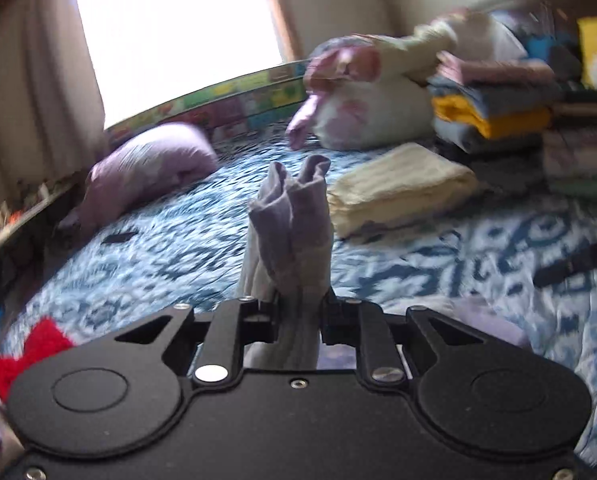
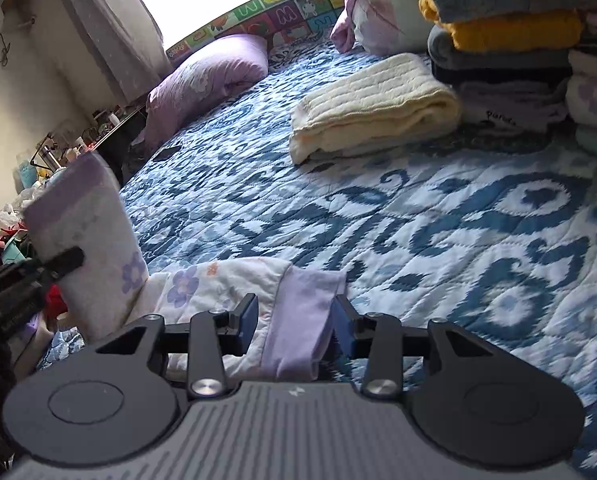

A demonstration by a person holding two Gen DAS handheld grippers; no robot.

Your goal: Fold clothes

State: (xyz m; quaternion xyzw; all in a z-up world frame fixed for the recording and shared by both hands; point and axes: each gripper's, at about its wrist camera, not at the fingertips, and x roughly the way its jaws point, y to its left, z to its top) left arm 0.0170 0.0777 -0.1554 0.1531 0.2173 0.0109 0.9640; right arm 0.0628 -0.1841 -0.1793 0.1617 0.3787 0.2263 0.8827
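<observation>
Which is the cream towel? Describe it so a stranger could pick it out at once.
Start at the bed's blue-and-white patterned quilt and look toward the tall stack of folded clothes at its far side. The cream towel lies alone, flat on the quilt, at the foot of that stack. It is pale yellow, ribbed and folded into a thick slab, unlike the grey and mustard layers piled beside it.

Daylight floods from a blown-out window [image 1: 178, 36]; the left wrist view is motion-blurred, the right sharper, both bending at edges.
</observation>
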